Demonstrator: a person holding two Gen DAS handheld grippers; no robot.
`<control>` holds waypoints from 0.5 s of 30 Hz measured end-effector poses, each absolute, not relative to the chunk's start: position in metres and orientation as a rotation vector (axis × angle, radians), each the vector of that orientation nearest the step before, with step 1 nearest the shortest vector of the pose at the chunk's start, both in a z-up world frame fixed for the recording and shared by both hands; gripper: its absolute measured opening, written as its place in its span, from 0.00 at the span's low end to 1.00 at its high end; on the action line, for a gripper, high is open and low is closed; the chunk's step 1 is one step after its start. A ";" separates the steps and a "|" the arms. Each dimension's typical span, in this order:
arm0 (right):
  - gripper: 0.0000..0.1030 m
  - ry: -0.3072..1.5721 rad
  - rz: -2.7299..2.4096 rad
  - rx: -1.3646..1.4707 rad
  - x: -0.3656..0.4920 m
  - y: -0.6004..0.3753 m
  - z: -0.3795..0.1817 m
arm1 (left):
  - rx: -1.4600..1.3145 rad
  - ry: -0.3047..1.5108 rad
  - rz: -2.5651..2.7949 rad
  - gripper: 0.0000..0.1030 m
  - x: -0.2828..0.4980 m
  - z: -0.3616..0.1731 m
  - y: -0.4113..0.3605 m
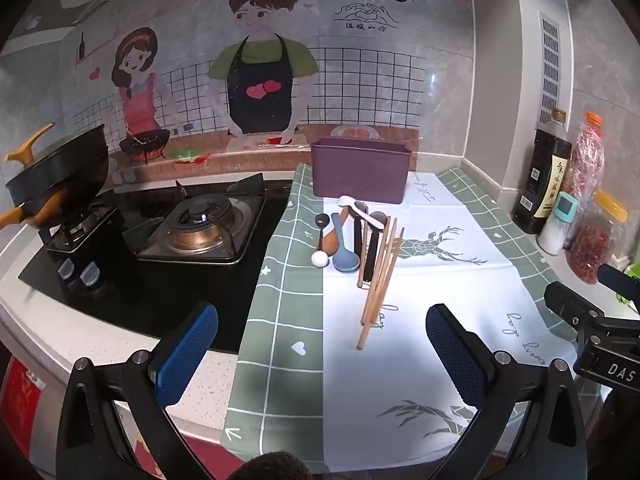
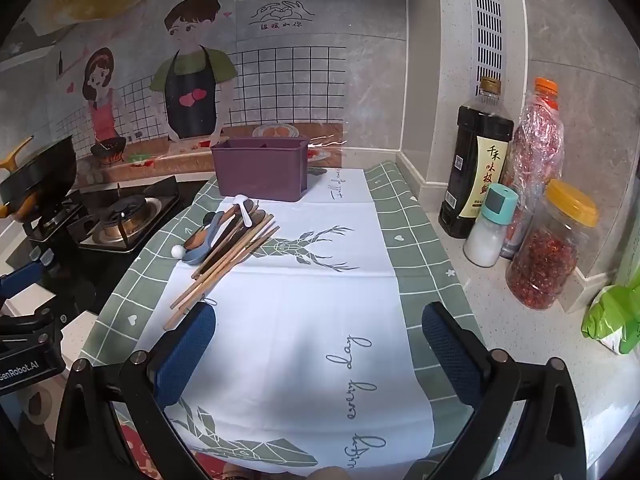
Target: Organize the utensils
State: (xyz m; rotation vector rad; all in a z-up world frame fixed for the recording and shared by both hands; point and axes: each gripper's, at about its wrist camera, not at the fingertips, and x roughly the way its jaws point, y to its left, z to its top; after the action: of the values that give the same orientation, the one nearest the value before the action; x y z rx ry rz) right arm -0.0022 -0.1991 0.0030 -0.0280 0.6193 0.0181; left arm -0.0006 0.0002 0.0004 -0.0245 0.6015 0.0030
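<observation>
While I held both tools above the tabletop (image 2: 452,280), its green-and-white cloth (image 2: 304,320) lay under everything. At the cloth's far end stood the purple bin (image 2: 260,174), with the utensil pile (image 1: 360,240) of spoons and chopsticks lying just in front of it. My left tool (image 1: 322,340) and right tool (image 2: 318,340) both gaped wide, released, gripping nothing.

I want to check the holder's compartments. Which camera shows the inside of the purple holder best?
The right wrist view: it shows the holder's open top and a divider inside. The left wrist view shows the holder mostly from the front, with only the rim.
</observation>
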 end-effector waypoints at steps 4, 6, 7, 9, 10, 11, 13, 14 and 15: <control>1.00 0.622 0.015 -0.032 0.000 -0.201 0.003 | -0.020 0.616 0.009 1.00 0.000 0.001 0.002; 1.00 0.623 0.015 -0.030 0.001 -0.201 0.003 | -0.013 0.612 0.010 1.00 0.000 0.001 0.004; 1.00 0.623 0.014 -0.030 0.002 -0.201 0.003 | -0.009 0.611 0.010 1.00 0.000 0.001 0.006; 1.00 0.620 0.014 -0.027 0.001 -0.199 0.004 | -0.006 0.609 0.000 1.00 0.004 0.000 -0.004; 1.00 0.620 0.016 -0.023 0.000 -0.199 0.004 | -0.002 0.608 0.000 1.00 0.003 -0.001 -0.007; 1.00 0.619 0.016 -0.023 -0.001 -0.198 0.005 | -0.003 0.608 0.000 1.00 0.004 -0.001 -0.007; 1.00 0.616 0.016 -0.026 0.002 -0.200 0.003 | -0.007 0.610 -0.004 1.00 0.004 0.000 -0.006; 1.00 0.615 0.016 -0.029 0.004 -0.200 0.004 | -0.003 0.609 -0.005 1.00 0.004 0.000 -0.008; 1.00 0.614 0.015 -0.030 0.004 -0.201 0.004 | -0.002 0.610 -0.007 1.00 0.004 0.000 -0.008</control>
State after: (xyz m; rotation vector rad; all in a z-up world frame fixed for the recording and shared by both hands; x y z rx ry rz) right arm 0.0038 -0.2007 0.0038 -0.0298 0.6139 0.0149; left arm 0.0041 -0.0079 0.0001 -0.0024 0.6100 -0.0071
